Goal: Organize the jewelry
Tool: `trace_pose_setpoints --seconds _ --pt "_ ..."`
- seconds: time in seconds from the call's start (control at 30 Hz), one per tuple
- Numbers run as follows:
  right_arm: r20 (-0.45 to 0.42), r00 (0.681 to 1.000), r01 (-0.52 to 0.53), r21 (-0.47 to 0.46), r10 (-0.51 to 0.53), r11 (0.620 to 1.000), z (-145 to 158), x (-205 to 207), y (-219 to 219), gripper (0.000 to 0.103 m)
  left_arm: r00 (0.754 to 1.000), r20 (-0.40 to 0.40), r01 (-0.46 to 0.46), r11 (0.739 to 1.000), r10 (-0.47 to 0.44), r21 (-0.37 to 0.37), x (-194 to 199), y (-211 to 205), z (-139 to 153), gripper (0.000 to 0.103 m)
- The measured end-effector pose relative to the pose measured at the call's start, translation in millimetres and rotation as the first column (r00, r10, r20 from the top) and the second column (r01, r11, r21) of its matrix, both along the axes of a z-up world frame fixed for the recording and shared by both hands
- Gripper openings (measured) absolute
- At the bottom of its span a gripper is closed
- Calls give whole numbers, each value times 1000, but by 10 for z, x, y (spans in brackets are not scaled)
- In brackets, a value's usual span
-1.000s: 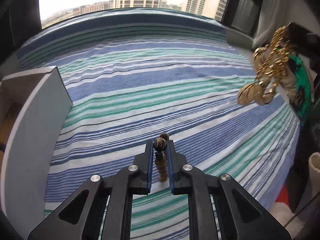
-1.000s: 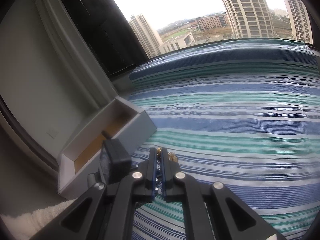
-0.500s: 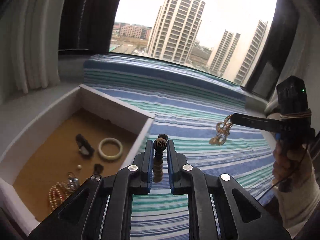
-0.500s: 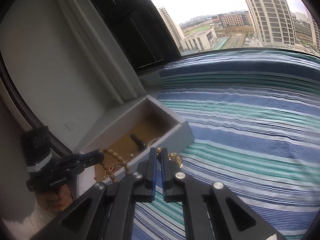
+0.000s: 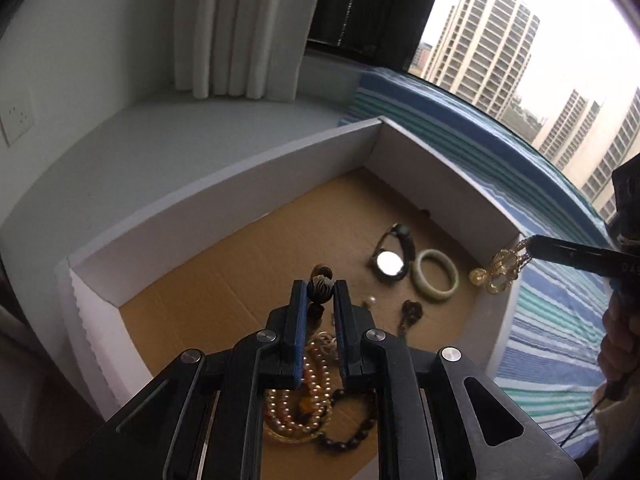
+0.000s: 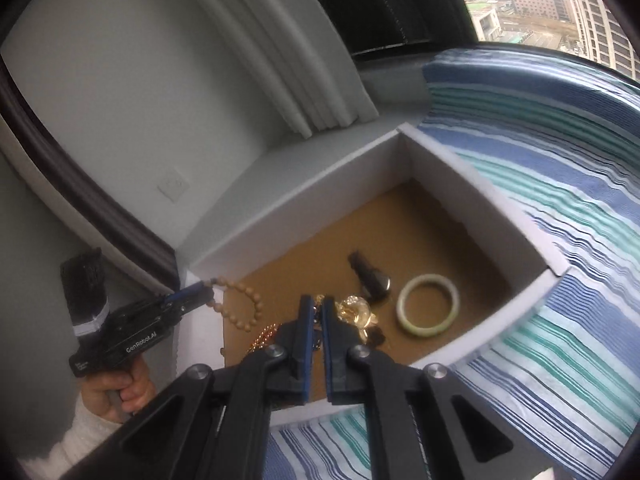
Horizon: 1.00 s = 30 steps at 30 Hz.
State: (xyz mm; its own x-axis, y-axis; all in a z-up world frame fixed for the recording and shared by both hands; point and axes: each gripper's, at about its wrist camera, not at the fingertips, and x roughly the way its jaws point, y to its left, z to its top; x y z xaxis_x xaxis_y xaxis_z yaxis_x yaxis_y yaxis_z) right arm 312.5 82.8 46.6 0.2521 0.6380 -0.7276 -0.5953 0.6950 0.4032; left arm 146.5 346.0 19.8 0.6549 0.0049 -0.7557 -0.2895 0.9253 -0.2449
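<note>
A white box [image 5: 224, 184] with a brown cardboard floor holds jewelry: a black watch [image 5: 390, 260], a pale green bangle [image 5: 435, 276], a pearl necklace [image 5: 296, 412] and dark beads [image 5: 352, 436]. My left gripper [image 5: 320, 288] is shut on a wooden bead bracelet [image 5: 320, 286] above the box; the bracelet hangs as a loop in the right wrist view [image 6: 244, 304]. My right gripper [image 6: 317, 312] is shut on a gold chain necklace [image 6: 354, 310] over the box [image 6: 480, 196]. The necklace also shows in the left wrist view [image 5: 500, 270].
The box sits at the left edge of a bed with a blue, green and white striped cover [image 6: 560, 184]. A grey window ledge [image 5: 168, 148], white curtain [image 5: 240, 28] and wall lie behind the box. A window shows tower blocks [image 5: 484, 44].
Both grippers have swung left from over the striped bed to above the open box, each still carrying its piece of jewelry.
</note>
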Motion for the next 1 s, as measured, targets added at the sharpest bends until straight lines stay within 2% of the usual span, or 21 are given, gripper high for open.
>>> trace_pose_setpoints --seconds 0.2,0.27,0.33,0.37,0.4,0.43,0.47,0.5,0.6,0.63,0.7,0.8,0.83,0.93,1.0 --pt "-44 998 -48 -146 42 988 -525 62 572 4 994 -96 -57 998 54 -21 117 236 -400 11" --pt "-47 997 -69 -198 60 978 -668 57 697 6 993 -108 -62 997 58 -42 110 271 -434 13" --pt "-30 997 -78 -243 73 967 -751 36 780 8 994 -91 -69 998 69 -4 72 238 -389 18" --pt "-15 997 -73 -256 72 964 -756 12 791 8 994 -82 -68 997 70 24 67 210 -364 35" --pt "-1 998 -66 -260 68 963 -741 -14 781 20 995 -72 -69 996 72 53 41 177 -332 58" --pt "18 998 -53 -261 60 964 -708 -39 760 29 995 -57 -71 994 76 84 -2 126 -289 67" --pt "40 998 -38 -260 50 965 -662 -72 733 46 996 -43 -74 990 80 120 -46 65 -246 79" --pt "63 997 -26 -257 43 966 -600 -131 689 58 996 -31 -75 984 81 161 -70 2 -215 86" --pt "127 992 15 -256 18 967 -455 -260 591 65 993 4 -114 948 118 297 -183 -254 -99 102" --pt "151 988 32 -261 8 965 -423 -313 564 67 989 25 -145 930 146 339 -224 -339 -62 102" --pt "199 980 59 -276 -3 959 -366 -426 494 77 976 55 -213 887 209 410 -314 -504 15 102" --pt "269 963 68 -321 22 945 -296 -615 406 79 961 90 -273 835 262 478 -430 -724 118 102" --pt "289 957 70 -342 34 937 -280 -664 390 79 961 90 -273 834 262 479 -462 -783 145 102" --pt "331 942 82 -381 53 921 -253 -783 369 83 972 -8 -211 880 236 425 -491 -873 168 102" --pt "345 938 101 -383 41 918 -230 -841 331 83 970 -24 -214 896 242 390 -522 -896 170 102"
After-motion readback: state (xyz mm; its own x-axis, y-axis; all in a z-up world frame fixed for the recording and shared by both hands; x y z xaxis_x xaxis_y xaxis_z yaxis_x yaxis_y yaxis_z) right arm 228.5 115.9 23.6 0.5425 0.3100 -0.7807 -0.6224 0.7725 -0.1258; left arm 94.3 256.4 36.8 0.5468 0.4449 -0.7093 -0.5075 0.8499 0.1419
